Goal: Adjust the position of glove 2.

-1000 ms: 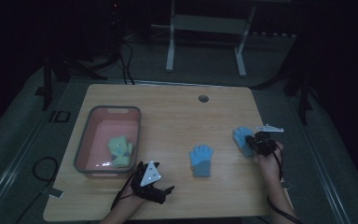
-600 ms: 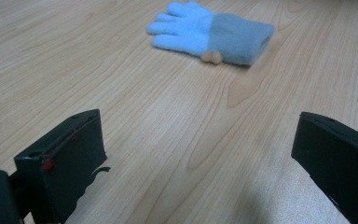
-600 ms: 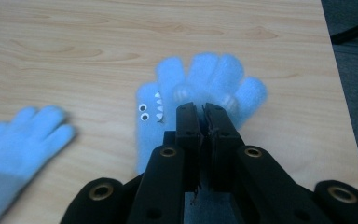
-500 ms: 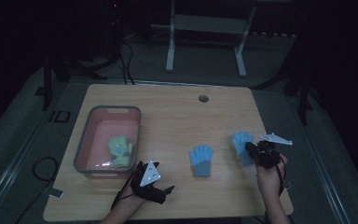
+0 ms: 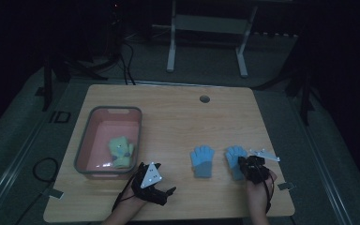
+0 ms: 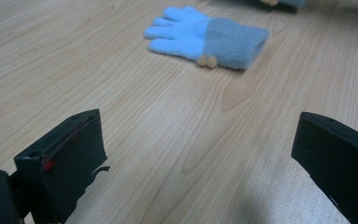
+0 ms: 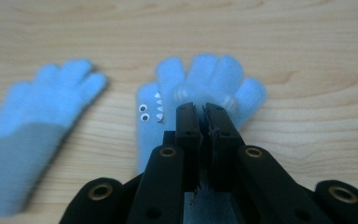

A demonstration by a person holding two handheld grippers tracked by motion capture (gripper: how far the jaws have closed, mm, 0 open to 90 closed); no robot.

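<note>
Two blue gloves lie flat near the front right of the wooden table (image 5: pixel 178 117), and we see around it a dark room with a grey floor, a pale metal stand (image 5: pixel 206 37) behind the far edge and black cables trailing off at the left. The tabletop is light wood with a small round grommet (image 5: pixel 205 99) near its far edge. Toward the left sits a pink tub (image 5: pixel 98 117) with grey walls, and inside it rests a yellow-green glove (image 5: pixel 120 151). The left blue glove (image 5: pixel 202 160) lies alone, fingers pointing away from the person, well apart from the tub. The right blue glove (image 5: pixel 234 157) lies just beside it, and in the right gripper view we make out small googly eyes and white teeth on one of its fingers. The right gripper (image 5: pixel 248 168) is held low over that glove, the hand (image 5: pixel 258 185) coming in from the front edge with the forearm nearly straight; its jaws are pressed together, with a tuft of blue fabric between them at the cuff end, so we take them to be clamped on the right blue glove. The left gripper (image 5: pixel 161 193) rests near the front edge, just beside the near right corner of the tub, turned toward the right; its jaws stand wide apart with only bare wood between them, and the left blue glove lies farther off ahead of them.
</note>
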